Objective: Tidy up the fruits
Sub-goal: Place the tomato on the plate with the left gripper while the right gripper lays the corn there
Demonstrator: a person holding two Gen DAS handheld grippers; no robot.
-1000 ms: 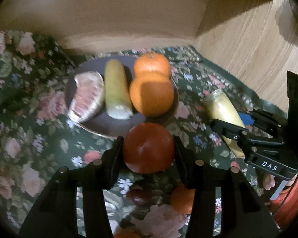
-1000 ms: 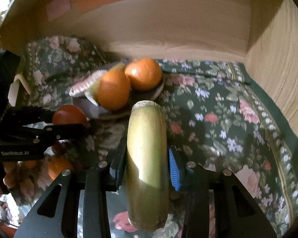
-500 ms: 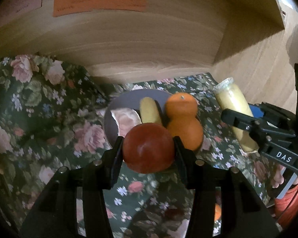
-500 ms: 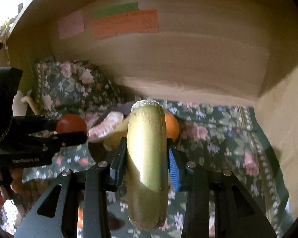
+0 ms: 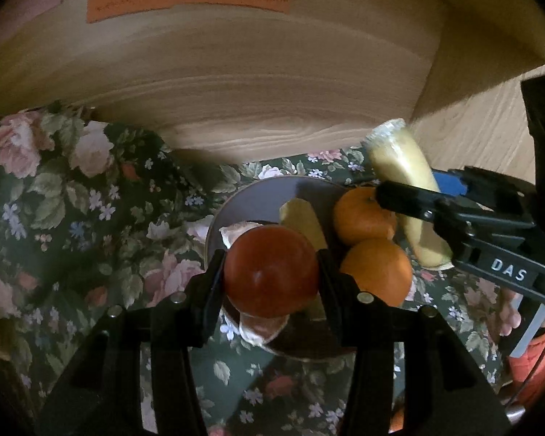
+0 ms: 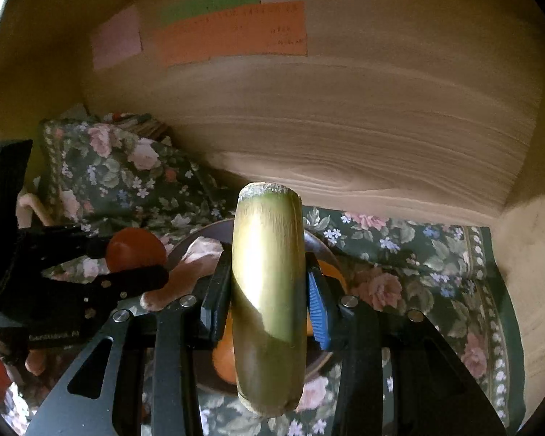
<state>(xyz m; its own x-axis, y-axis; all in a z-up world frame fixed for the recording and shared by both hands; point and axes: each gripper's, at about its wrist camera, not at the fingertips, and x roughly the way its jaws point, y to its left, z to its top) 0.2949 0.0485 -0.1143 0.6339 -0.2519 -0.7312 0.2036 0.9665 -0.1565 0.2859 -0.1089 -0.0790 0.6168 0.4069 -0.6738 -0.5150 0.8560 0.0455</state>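
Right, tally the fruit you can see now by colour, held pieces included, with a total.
Orange: 2, both oranges on the plate.
Red: 1, the round red fruit in the left gripper.
Yellow-green: 2, one stalk piece on the plate, one in the right gripper.
Pink: 1, the peeled segment on the plate.
Total: 6
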